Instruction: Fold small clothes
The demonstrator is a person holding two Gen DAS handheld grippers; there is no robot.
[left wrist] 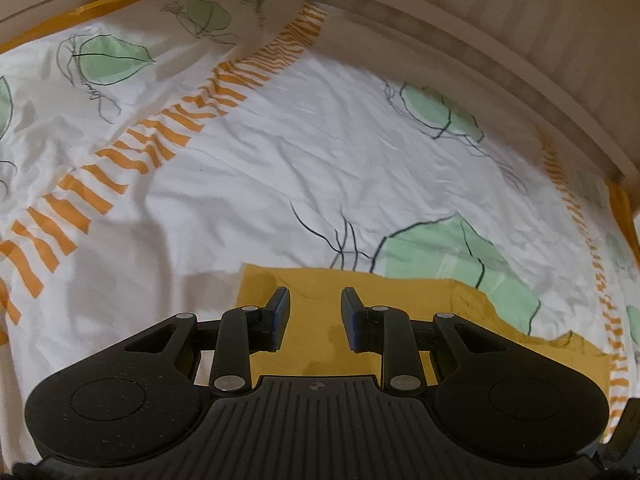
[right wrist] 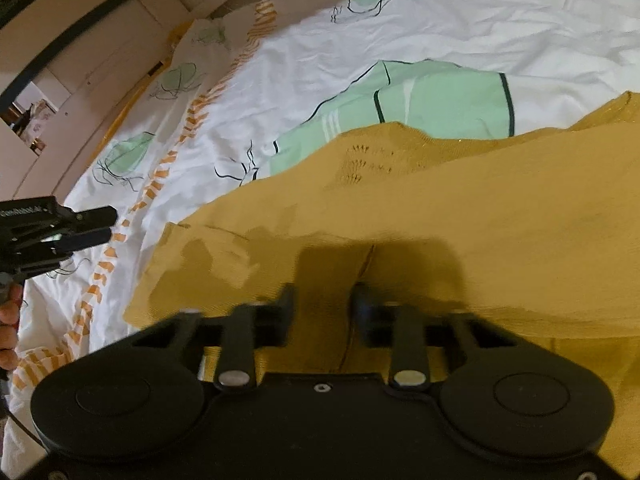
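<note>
A mustard-yellow garment (left wrist: 360, 300) lies flat on a white bedsheet (left wrist: 280, 160) printed with green shapes and orange stripes. My left gripper (left wrist: 315, 296) is open above the garment's far left corner, with nothing between its fingers. In the right wrist view the garment (right wrist: 480, 216) fills the lower right, with a folded layer and a seam running under my right gripper (right wrist: 323, 300). That gripper is open just above the cloth, its fingers either side of the seam. The left gripper also shows at the left edge of the right wrist view (right wrist: 108, 224), held by a hand.
The bed's pale wooden frame (left wrist: 500, 68) curves along the far side. A second sheet layer with an orange striped border (left wrist: 160, 136) overlaps at the left. Cupboard doors (right wrist: 80, 60) stand beyond the bed in the right wrist view.
</note>
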